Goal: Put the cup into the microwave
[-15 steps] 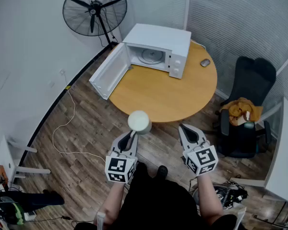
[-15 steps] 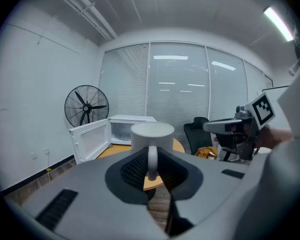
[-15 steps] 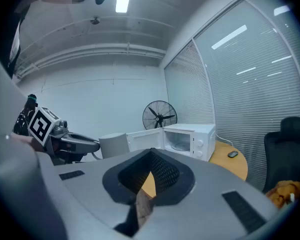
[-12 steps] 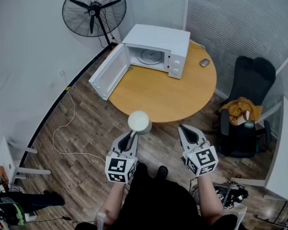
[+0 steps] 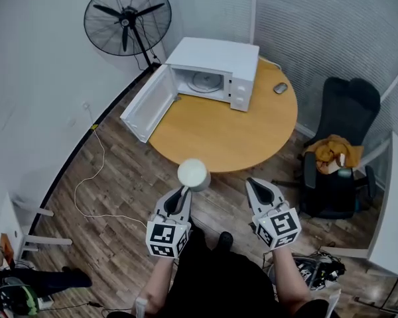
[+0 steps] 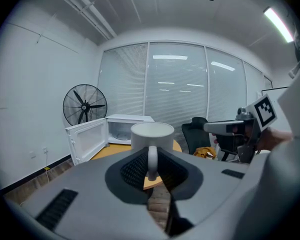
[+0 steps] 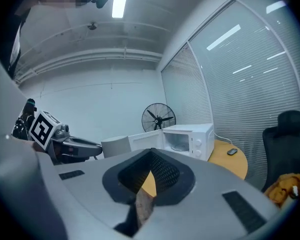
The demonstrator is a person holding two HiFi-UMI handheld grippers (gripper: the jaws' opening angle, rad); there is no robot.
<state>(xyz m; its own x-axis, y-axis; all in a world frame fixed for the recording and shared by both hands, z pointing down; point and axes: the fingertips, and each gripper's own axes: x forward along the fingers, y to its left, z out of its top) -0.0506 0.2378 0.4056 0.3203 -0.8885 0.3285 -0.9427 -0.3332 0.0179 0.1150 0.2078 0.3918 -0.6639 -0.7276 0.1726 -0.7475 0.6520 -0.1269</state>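
A white cup (image 5: 193,174) hangs in the air just short of the round table's near edge, and my left gripper (image 5: 183,192) is shut on its handle. In the left gripper view the cup (image 6: 152,133) stands upright above the jaws, which pinch the handle between them. The white microwave (image 5: 212,70) sits at the far side of the table, its door (image 5: 146,103) swung wide open to the left and its cavity with the turntable showing. My right gripper (image 5: 257,185) hovers level with the left one, shut and holding nothing. The right gripper view shows the microwave (image 7: 189,136) ahead and the cup (image 7: 115,145) to the left.
The round wooden table (image 5: 232,134) carries a computer mouse (image 5: 280,88) to the right of the microwave. A standing fan (image 5: 125,18) is at the back left. A black office chair (image 5: 341,111) with an orange cloth (image 5: 328,150) stands at the right. A white cable (image 5: 93,177) lies on the wooden floor.
The head view has shifted slightly, and the table and microwave sit a little further left. The left gripper still holds the cup, and both grippers keep their positions relative to each other.
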